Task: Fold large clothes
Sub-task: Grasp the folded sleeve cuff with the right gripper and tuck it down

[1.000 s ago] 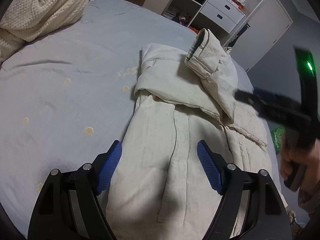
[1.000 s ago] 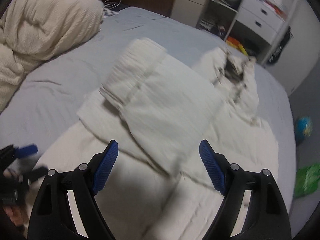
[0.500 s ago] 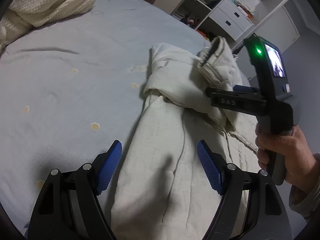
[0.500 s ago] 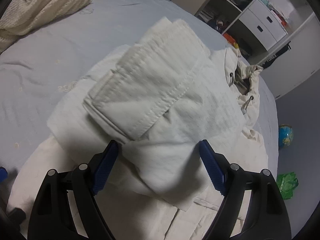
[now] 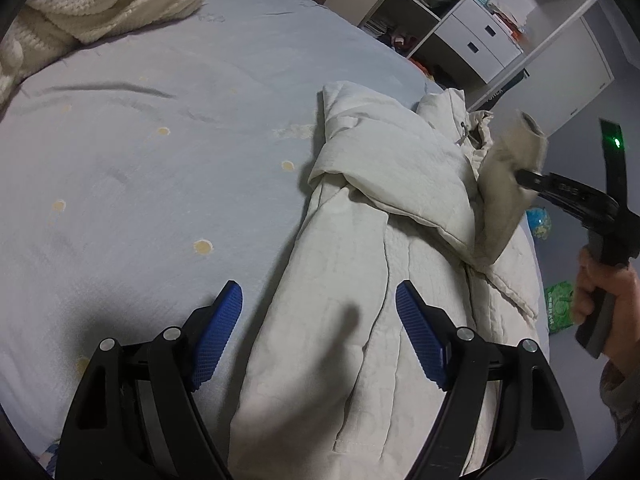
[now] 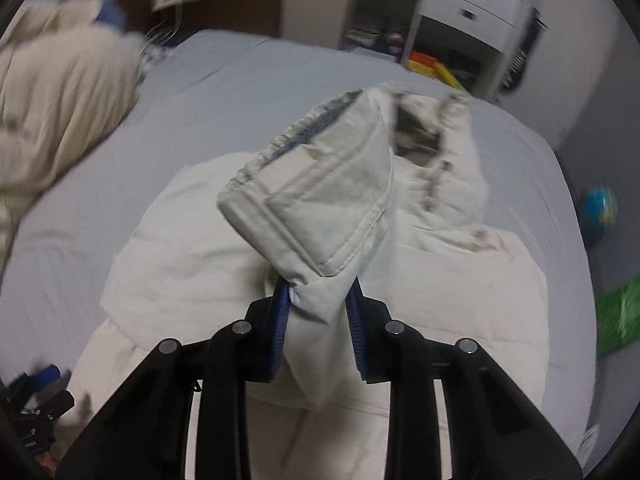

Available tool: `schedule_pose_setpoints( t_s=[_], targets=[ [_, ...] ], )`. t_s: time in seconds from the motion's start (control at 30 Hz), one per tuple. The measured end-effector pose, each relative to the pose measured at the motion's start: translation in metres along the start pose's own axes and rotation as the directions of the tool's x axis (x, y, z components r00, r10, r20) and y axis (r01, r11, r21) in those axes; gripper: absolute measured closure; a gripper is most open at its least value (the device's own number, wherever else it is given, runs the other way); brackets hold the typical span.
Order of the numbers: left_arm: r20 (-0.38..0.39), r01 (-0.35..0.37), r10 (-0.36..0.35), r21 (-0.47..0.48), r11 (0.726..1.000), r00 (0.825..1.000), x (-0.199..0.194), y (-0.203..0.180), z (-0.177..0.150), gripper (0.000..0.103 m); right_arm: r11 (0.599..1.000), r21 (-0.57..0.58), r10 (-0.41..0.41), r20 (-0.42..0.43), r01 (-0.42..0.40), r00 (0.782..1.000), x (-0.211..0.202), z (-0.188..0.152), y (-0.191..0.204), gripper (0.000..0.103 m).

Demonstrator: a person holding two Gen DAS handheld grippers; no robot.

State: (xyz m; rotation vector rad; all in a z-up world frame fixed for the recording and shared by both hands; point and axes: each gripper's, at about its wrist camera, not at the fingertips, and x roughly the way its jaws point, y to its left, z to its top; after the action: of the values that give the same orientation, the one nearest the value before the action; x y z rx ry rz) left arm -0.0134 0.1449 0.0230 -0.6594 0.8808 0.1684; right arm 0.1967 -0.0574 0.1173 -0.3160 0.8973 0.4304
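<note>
A cream padded jacket (image 5: 360, 264) lies lengthwise on the pale blue bed (image 5: 140, 160), partly folded. My left gripper (image 5: 320, 320) is open and empty, hovering over the jacket's lower body. My right gripper (image 6: 318, 312) is shut on the jacket's sleeve (image 6: 320, 208) near the cuff and holds it lifted above the jacket body (image 6: 180, 248). In the left wrist view the right gripper (image 5: 524, 178) holds the raised sleeve (image 5: 508, 184) at the jacket's right side. The hood (image 6: 432, 140) lies at the far end.
A cream knit blanket (image 5: 100, 4) is piled at the bed's far left. White drawers and shelves (image 5: 480, 36) stand beyond the bed. A green bag (image 5: 560, 308) and a small globe (image 6: 600, 204) lie on the floor to the right.
My right gripper closed on the sleeve and lifted it off the jacket toward the right. My left gripper stayed open over the lower jacket.
</note>
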Motion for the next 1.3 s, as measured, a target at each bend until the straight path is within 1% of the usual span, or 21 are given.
schedule_pose_setpoints(
  t_s=[0.1,0.17,0.23,0.3,0.33,0.37,0.43,0.53,0.57,0.7,0.83,0.9,1.0,1.03,1.07,1.13,1.3],
  targets=[
    [-0.003,-0.009,0.009,0.013,1.000,1.000,0.000,-0.001,-0.001,0.027,0.991,0.133,0.022,0.006,-0.023,1.000,-0.008,-0.014,-0.049,0.078],
    [-0.007,-0.015,0.015,0.021,1.000,1.000,0.001,-0.002,-0.001,0.027,0.972,0.230,0.038,0.010,-0.039,0.999,-0.012,-0.030,-0.080,0.078],
    [-0.007,-0.018,0.018,0.027,0.999,1.000,0.001,-0.004,-0.002,0.027,0.943,0.328,0.058,0.005,-0.056,0.998,-0.012,-0.049,-0.110,0.078],
    [-0.009,-0.024,0.024,0.038,0.999,1.000,0.001,-0.007,-0.003,0.027,0.898,0.434,0.083,-0.016,-0.068,0.996,-0.006,-0.074,-0.139,0.078],
    [-0.011,-0.028,0.028,0.044,0.999,1.000,0.001,-0.008,-0.003,0.027,0.870,0.489,0.099,-0.033,-0.070,0.995,0.000,-0.090,-0.153,0.078],
    [-0.012,-0.030,0.031,0.049,0.998,0.999,0.001,-0.009,-0.003,0.027,0.851,0.520,0.111,-0.047,-0.070,0.993,0.005,-0.100,-0.161,0.078],
    [-0.015,-0.037,0.038,0.059,0.998,0.999,0.003,-0.011,-0.003,0.027,0.801,0.595,0.135,-0.083,-0.060,0.987,0.016,-0.127,-0.178,0.078],
    [-0.017,-0.043,0.044,0.072,0.997,0.999,0.002,-0.014,-0.005,0.027,0.754,0.655,0.144,-0.096,-0.046,0.985,0.020,-0.152,-0.197,0.078],
    [-0.017,-0.044,0.045,0.076,0.996,0.999,0.002,-0.015,-0.005,0.027,0.745,0.665,0.147,-0.091,-0.050,0.985,0.019,-0.158,-0.202,0.078],
    [-0.025,-0.057,0.060,0.090,0.994,0.998,0.005,-0.017,-0.005,0.027,0.735,0.675,0.159,-0.068,-0.072,0.985,0.012,-0.172,-0.219,0.078],
    [-0.025,-0.067,0.070,0.105,0.992,0.997,0.006,-0.020,-0.007,0.026,0.746,0.660,0.163,-0.052,-0.089,0.985,0.002,-0.177,-0.227,0.078],
    [-0.017,-0.069,0.071,0.111,0.991,0.997,0.006,-0.022,-0.007,0.020,0.758,0.645,0.166,-0.044,-0.099,0.985,-0.005,-0.180,-0.231,0.078],
    [-0.013,-0.067,0.069,0.118,0.991,0.998,0.006,-0.024,-0.007,0.018,0.770,0.629,0.165,-0.031,-0.109,0.986,-0.015,-0.180,-0.238,0.077],
    [-0.016,-0.068,0.071,0.121,0.990,0.997,0.007,-0.025,-0.007,0.018,0.771,0.626,0.170,-0.023,-0.118,0.985,-0.019,-0.179,-0.242,0.073],
    [-0.019,-0.069,0.072,0.123,0.990,0.997,0.008,-0.025,-0.007,0.018,0.771,0.624,0.172,-0.016,-0.125,0.985,-0.022,-0.177,-0.246,0.066],
    [-0.025,-0.070,0.074,0.126,0.990,0.997,0.010,-0.025,-0.006,0.016,0.774,0.618,0.171,0.010,-0.141,0.985,-0.029,-0.170,-0.253,0.059],
    [-0.032,-0.065,0.070,0.119,0.991,0.997,0.011,-0.024,-0.005,0.015,0.789,0.592,0.174,0.039,-0.163,0.984,-0.031,-0.140,-0.264,0.057]
  ],
)
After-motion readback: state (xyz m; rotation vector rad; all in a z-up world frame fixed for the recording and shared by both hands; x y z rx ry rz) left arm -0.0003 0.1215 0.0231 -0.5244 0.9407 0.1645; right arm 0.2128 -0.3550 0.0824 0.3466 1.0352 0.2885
